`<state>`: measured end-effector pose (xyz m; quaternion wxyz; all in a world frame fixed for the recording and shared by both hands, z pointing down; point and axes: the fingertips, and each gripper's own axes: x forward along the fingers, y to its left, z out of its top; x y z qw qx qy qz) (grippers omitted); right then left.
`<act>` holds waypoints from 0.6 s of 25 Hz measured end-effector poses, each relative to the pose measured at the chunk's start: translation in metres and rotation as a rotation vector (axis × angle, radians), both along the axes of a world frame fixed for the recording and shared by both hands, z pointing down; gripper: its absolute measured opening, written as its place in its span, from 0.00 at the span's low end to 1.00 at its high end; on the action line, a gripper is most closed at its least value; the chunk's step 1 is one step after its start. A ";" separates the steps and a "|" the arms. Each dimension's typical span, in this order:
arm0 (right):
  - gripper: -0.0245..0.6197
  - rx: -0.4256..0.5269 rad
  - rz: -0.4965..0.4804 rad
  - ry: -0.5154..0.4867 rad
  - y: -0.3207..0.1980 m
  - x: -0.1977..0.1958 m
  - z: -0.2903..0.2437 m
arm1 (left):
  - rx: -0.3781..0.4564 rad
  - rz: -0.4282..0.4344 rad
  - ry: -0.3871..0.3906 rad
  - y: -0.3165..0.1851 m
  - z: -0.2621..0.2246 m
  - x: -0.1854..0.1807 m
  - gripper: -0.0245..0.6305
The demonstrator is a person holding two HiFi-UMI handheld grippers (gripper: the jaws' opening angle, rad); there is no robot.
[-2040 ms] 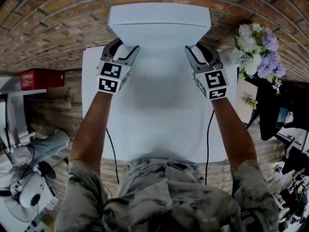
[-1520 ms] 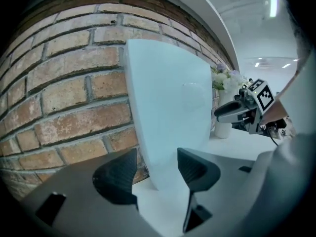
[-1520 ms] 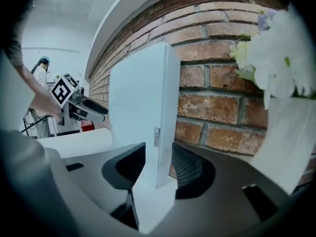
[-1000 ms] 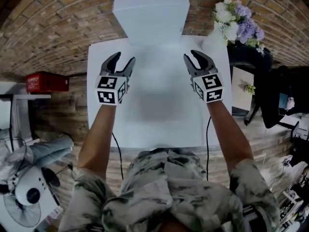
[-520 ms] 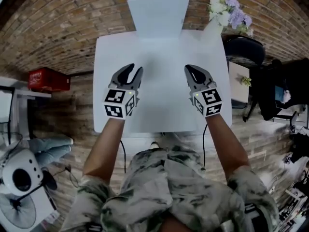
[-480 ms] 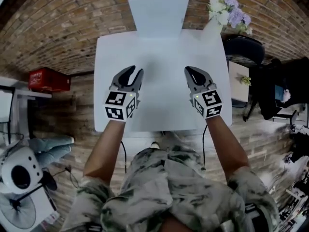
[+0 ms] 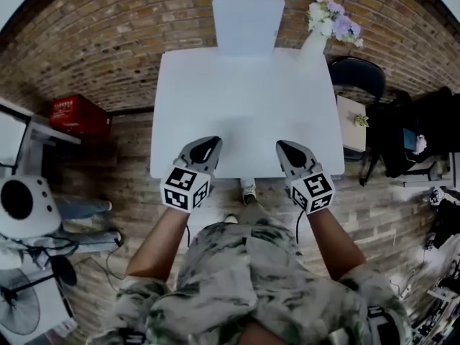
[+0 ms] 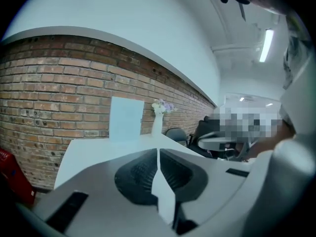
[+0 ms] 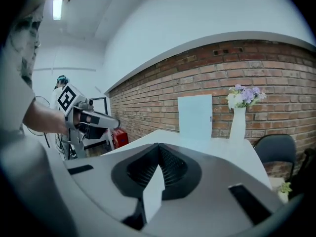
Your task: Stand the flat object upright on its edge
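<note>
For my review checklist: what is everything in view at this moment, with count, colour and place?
flat rectangular panel: one, white, upright at the table's far end, in front of the brick wall
rectangular table: one, white, centre
slim vase of purple and white flowers: one, white, at the table's far right corner
box: one, red, low down left of the table
chair: one, black, right of the table
round device: one, white, far left
left gripper: one, grey, over the table's near edge; its jaws have just been closing and are now together, with nothing between them
right gripper: one, grey, over the near edge, jaws together, empty
</note>
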<state>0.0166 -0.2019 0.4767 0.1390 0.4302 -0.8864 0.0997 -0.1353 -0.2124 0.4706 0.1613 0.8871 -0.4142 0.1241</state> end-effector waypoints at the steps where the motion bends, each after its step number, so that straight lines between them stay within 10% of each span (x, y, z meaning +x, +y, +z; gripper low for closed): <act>1: 0.07 -0.007 0.004 -0.004 0.014 0.001 -0.002 | -0.012 0.014 0.005 0.016 -0.001 0.000 0.09; 15: 0.07 -0.057 -0.057 -0.020 0.167 -0.011 -0.020 | -0.097 0.096 0.051 0.171 -0.013 -0.016 0.07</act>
